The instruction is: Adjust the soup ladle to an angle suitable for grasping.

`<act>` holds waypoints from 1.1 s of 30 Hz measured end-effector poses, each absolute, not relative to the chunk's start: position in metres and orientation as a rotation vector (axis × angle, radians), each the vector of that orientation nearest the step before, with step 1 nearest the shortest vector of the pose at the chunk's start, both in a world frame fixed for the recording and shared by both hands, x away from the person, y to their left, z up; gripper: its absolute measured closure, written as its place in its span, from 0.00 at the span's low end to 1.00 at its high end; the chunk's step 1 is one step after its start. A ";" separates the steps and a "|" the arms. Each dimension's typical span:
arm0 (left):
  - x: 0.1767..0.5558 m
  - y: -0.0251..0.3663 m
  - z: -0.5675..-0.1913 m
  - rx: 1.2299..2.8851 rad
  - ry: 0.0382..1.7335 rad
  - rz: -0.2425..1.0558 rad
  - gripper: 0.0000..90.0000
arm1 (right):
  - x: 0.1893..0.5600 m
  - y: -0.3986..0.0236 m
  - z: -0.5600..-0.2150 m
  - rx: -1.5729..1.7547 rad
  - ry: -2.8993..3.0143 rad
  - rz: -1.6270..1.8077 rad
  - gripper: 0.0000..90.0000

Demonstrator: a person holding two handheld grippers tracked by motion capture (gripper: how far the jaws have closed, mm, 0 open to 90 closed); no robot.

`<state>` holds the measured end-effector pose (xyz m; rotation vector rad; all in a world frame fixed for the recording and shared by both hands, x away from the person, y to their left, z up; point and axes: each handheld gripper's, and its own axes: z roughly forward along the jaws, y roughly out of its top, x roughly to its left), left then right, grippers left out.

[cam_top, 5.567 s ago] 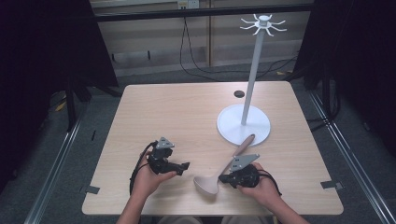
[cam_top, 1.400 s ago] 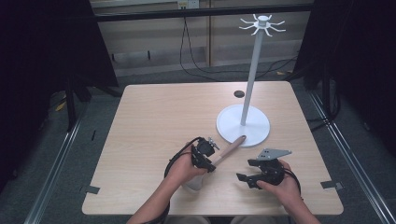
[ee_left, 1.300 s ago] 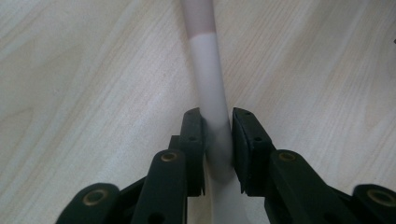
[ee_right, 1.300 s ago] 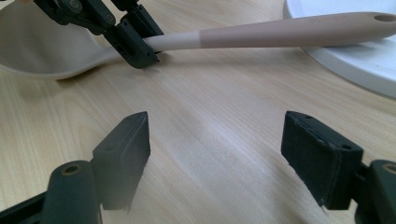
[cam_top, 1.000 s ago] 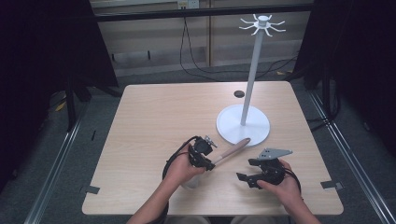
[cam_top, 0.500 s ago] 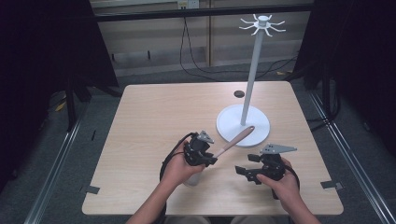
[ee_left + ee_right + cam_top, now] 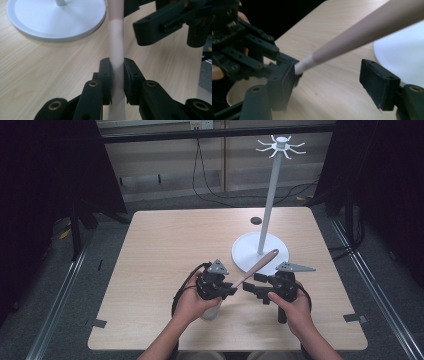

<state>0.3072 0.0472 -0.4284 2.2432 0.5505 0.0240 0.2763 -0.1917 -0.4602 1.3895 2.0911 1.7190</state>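
Left gripper [image 7: 226, 290] clamped on pale spatula handle [image 7: 252, 267], low on shaft; blade end [image 7: 210, 312] hung under hand, above counter [image 7: 165, 245]. Right gripper [image 7: 254, 288] stood wide, jaws either side of handle, no contact. Judged handover: right should close squarely on shaft before left lets go, tip kept up. Wood counter bare but for white hook stand [image 7: 260, 252] and small dark disc [image 7: 256, 220]. Beyond: grey floor, cables, dark curtains.

Left hand-held gripper [image 7: 227, 291] clamped shut (jaws pinched tight); right hand-held gripper [image 7: 251, 290] spread wide, facing it.
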 end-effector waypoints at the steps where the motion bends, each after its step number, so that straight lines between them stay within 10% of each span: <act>1: 0.306 0.047 -0.428 2.241 0.553 0.035 0.87 | 0.277 -0.191 -0.458 1.386 2.081 1.737 0.38; 11: 0.299 0.048 -0.417 2.192 0.537 0.080 0.87 | 0.279 -0.188 -0.443 1.449 1.923 1.876 0.67; 33: 0.300 0.052 -0.415 2.055 0.584 0.104 0.87 | 0.286 -0.178 -0.424 1.523 1.819 2.069 0.86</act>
